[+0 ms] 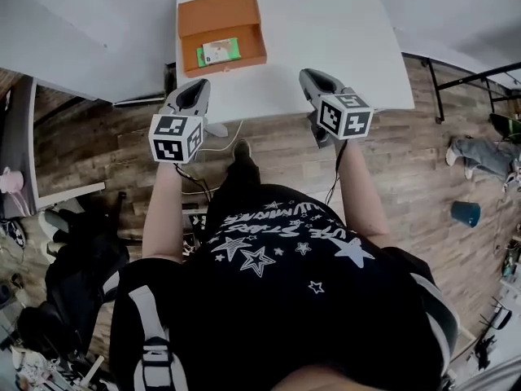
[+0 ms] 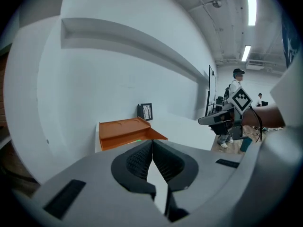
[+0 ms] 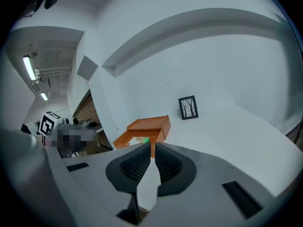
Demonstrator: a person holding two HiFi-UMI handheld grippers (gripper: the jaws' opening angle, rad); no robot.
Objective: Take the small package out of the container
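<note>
Plainly nothing is done yet: the small package [image 1: 218, 51] lies inside the container [image 1: 236, 62], while the left gripper [image 1: 195, 85] and the right gripper [image 1: 310, 75] are closed and empty.

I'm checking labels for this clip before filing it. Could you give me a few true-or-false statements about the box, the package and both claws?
The small package lies inside the orange box. True.
The box is closed. False: it stands open.
The left claw is shut and empty. True.
The right claw grips the package. False: it is shut on nothing, short of the box.
A picture frame stands on the white table. True.
</note>
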